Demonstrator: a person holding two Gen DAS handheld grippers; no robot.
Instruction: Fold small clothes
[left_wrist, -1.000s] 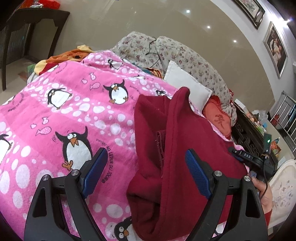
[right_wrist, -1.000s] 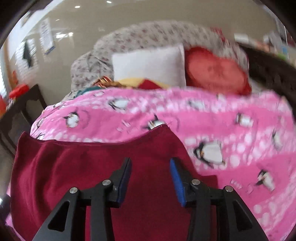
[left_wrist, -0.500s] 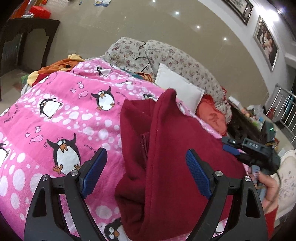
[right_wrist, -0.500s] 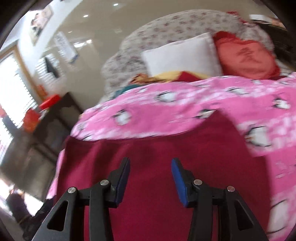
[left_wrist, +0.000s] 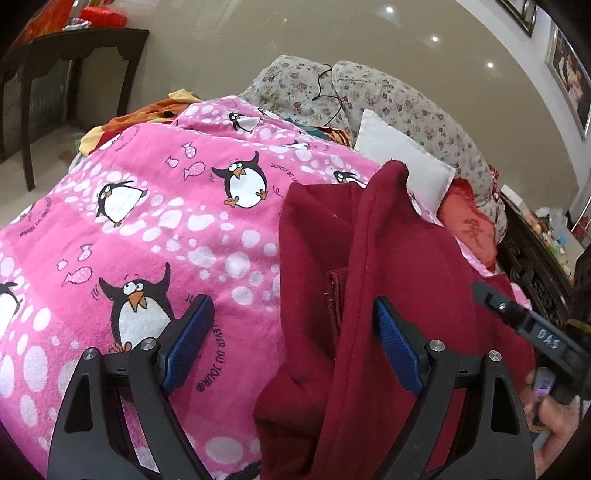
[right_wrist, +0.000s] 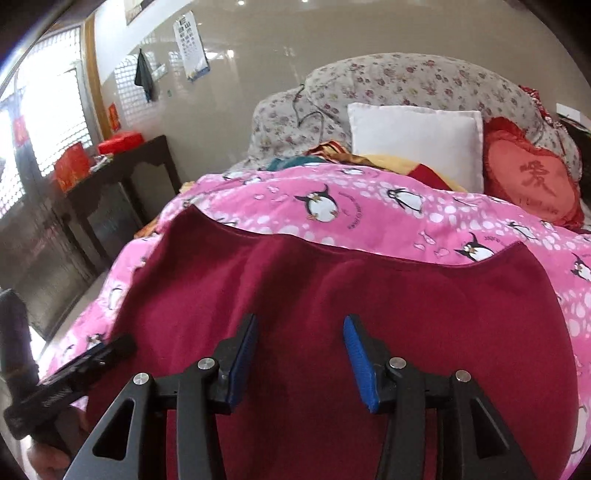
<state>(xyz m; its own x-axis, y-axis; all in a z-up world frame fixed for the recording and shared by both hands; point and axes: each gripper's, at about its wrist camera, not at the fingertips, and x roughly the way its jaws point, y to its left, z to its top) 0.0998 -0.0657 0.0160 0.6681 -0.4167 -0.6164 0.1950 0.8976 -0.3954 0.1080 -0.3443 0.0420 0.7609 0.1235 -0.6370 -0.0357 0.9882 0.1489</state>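
Maroon garment (left_wrist: 388, 280) on bed blanket (left_wrist: 155, 221), bunched, long axis running ahead of the left gripper (left_wrist: 291, 347); right gripper (right_wrist: 299, 360) over it; both jaws apart, empty.

My garment (right_wrist: 369, 314) lies on the blanket (right_wrist: 369, 206) before me, with the pillow (right_wrist: 417, 144) and heart cushion (right_wrist: 532, 181) behind it.

garment (left_wrist: 399, 266) | dark red fleece | rumpled, partly folded | on bed
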